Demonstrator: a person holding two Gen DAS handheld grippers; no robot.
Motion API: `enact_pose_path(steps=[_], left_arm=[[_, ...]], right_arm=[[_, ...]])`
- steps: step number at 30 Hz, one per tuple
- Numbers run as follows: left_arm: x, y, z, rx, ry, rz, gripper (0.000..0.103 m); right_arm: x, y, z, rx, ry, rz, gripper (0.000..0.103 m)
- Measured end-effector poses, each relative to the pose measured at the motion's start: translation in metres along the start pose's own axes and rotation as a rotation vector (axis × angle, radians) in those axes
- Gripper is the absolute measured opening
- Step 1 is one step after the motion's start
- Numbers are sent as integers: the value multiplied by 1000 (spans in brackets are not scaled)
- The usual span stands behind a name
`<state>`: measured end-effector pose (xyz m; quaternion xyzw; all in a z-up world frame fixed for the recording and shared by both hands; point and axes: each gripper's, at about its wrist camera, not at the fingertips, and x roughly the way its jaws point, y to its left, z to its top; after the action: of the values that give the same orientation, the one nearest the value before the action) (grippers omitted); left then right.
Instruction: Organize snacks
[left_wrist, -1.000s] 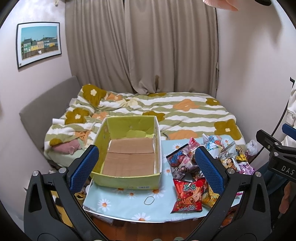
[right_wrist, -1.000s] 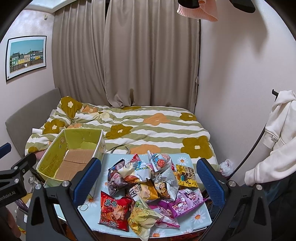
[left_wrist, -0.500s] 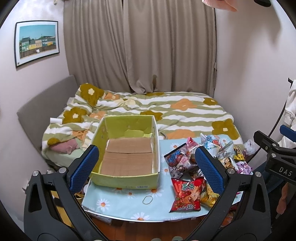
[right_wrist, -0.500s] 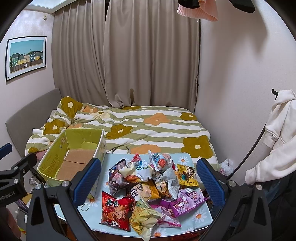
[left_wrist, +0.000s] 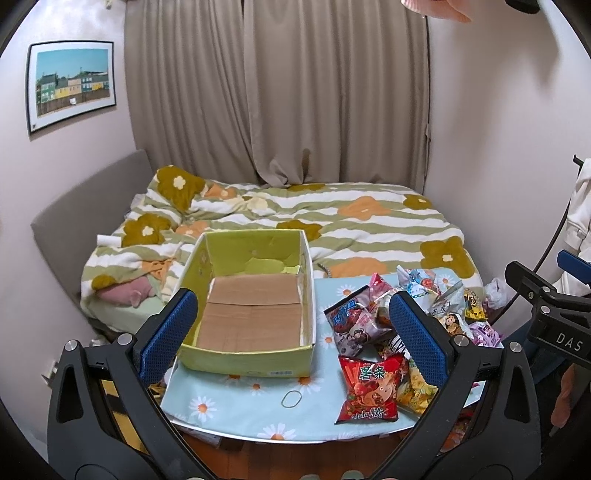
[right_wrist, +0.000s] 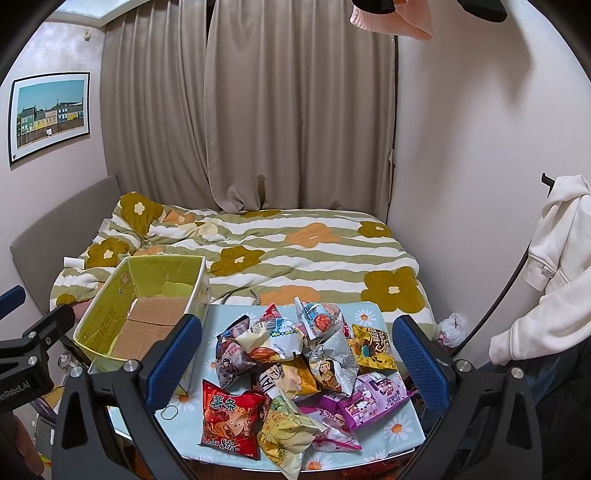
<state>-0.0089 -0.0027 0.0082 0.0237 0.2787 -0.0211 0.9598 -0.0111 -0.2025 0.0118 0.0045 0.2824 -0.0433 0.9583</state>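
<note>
A yellow-green cardboard box (left_wrist: 255, 347) with a bare brown bottom stands on the left of a small table; it also shows in the right wrist view (right_wrist: 107, 332). A pile of snack packets (right_wrist: 306, 354) lies on the right of the table, with a red chip bag (right_wrist: 229, 417) at its front; the bag also shows in the left wrist view (left_wrist: 369, 387). My left gripper (left_wrist: 291, 336) is open and empty, held above the table's near edge. My right gripper (right_wrist: 295, 354) is open and empty above the pile.
The table has a light blue daisy cloth (left_wrist: 251, 406) with a rubber band (left_wrist: 291, 398) on it. A bed with a flowered duvet (left_wrist: 332, 221) lies behind. A white hoodie (right_wrist: 554, 258) hangs at the right. Curtains and walls close the room.
Both grippers have drifted slightly; the view of the left one has shifted a little so the table sits marginally lower. Nothing was picked up or moved.
</note>
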Motion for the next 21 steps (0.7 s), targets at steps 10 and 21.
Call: enact_pose_path(steps=[10,21], left_arm=[[0,-1,0,1,0,1,103],[2,-2,-2,3,5,-5,103]], right_arm=[[0,0,0,4,0,2,103],[0,-1,0,7,-1,3,103]])
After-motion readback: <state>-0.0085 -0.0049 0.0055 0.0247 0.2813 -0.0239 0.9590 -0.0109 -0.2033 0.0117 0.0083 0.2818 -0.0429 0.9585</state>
